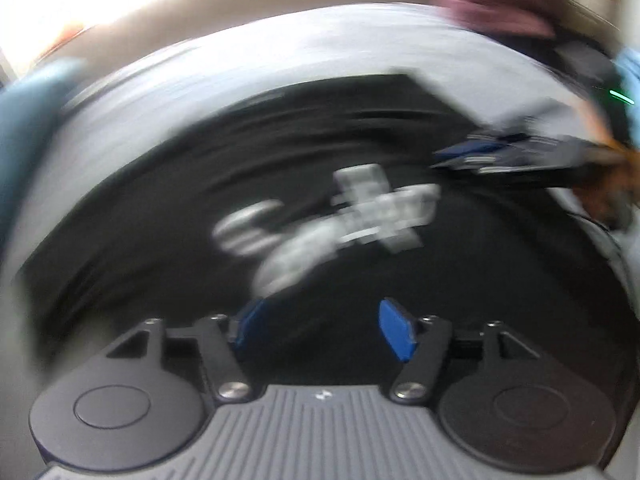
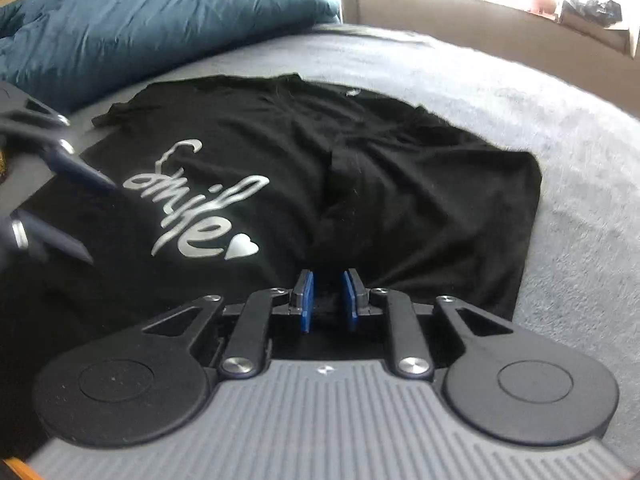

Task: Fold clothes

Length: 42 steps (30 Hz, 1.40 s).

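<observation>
Ahead of both sets of fingers, the grey bed cover (image 2: 500,92) carries your work, with a blue duvet (image 2: 140,32) bunched at the far left of your right gripper's view. The black T-shirt (image 2: 400,168) lies spread on that cover, print side up, mostly flat but rumpled, with a raised crease running away from your right fingertips; whether a fold has already been laid I cannot tell. Judge it as light, limp cloth: it will drape and sag from any single pinch, slide easily over the cover, and hold no shape of its own, so take it at a hem, corner or doubled edge rather than mid-panel, where you would only tent one layer. The silver "Smile" print (image 2: 200,204) sits left of your right fingers and may be slightly stiffer and tackier than the plain knit. Your right gripper (image 2: 327,300) has its blue pads drawn close together, apparently pinching the near edge of the shirt. Your left gripper (image 1: 326,332) stands spread wide with nothing between the pads, above the shirt, its view smeared by motion blur.
</observation>
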Available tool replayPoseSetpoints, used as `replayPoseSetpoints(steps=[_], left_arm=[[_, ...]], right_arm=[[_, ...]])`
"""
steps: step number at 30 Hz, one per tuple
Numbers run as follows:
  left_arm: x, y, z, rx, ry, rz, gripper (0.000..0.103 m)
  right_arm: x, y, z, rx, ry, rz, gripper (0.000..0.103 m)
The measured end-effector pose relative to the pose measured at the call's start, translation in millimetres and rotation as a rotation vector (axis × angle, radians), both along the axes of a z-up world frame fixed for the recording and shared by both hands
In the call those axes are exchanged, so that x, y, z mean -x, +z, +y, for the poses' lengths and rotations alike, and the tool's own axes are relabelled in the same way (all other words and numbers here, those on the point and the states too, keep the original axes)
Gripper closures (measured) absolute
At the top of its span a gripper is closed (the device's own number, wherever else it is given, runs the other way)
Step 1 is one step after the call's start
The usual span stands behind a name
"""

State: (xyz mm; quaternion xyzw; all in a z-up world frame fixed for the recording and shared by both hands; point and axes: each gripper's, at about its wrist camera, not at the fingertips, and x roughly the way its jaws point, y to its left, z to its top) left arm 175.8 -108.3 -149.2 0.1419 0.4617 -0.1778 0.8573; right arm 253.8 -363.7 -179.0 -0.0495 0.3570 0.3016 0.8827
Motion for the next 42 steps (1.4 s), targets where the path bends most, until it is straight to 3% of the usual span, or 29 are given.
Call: replayPoseSetpoints(steps=[3, 8, 12, 14, 16, 19, 21, 24, 26, 31, 33, 36, 37, 41, 42], left_arm=[[-11, 13, 77, 0.036, 0.314, 0.001, 0.036], [-34, 4, 192, 0.215, 0.766, -0.082, 0.036], [-68, -29, 240, 0.385, 0.924, -0.065, 0.036], [-84, -45, 248, 0.420, 0.959, -0.045, 0.036], [-92, -51, 248, 0.406, 0.965, -0.091, 0.036], [-101, -53, 242, 0.368, 0.942, -0.129, 0.040], [-105, -53, 232, 0.313, 0.891, -0.149, 0.071], [-108, -54, 201, 0.165, 0.758, -0.191, 0.096], [-107, -51, 178, 0.058, 0.665, -0.239, 0.098], [-103, -12, 127, -0.001, 0.537, -0.409, 0.099], [-101, 9, 94, 0.003, 0.431, -0.484, 0.099], [-87, 25, 27, -0.044, 0.183, -0.549, 0.097], [-80, 20, 5, -0.082, 0.091, -0.532, 0.093], [-45, -29, -60, -0.294, -0.206, -0.475, 0.053], [-39, -31, -58, -0.302, -0.211, -0.464, 0.053]], right_arm=[[-4, 13, 5, -0.045, 0.010, 0.005, 0.086], [-20, 47, 35, -0.120, 0.092, 0.046, 0.086], [-41, 65, 71, -0.167, 0.139, 0.170, 0.086], [-51, 65, 91, -0.162, 0.144, 0.251, 0.086], [-56, 59, 111, -0.134, 0.152, 0.315, 0.086], [-50, 48, 124, -0.112, 0.165, 0.321, 0.086], [-45, 39, 125, -0.122, 0.159, 0.326, 0.086], [-43, 19, 117, -0.153, 0.106, 0.355, 0.086], [-47, 6, 107, -0.215, 0.063, 0.405, 0.088], [-52, 0, 84, -0.310, -0.002, 0.431, 0.088], [-55, -4, 75, -0.335, -0.018, 0.445, 0.088], [-58, -9, 66, -0.376, -0.037, 0.468, 0.088], [-58, -10, 66, -0.379, -0.037, 0.469, 0.088], [-59, -12, 65, -0.387, -0.040, 0.469, 0.088], [-59, -12, 65, -0.389, -0.042, 0.472, 0.088]])
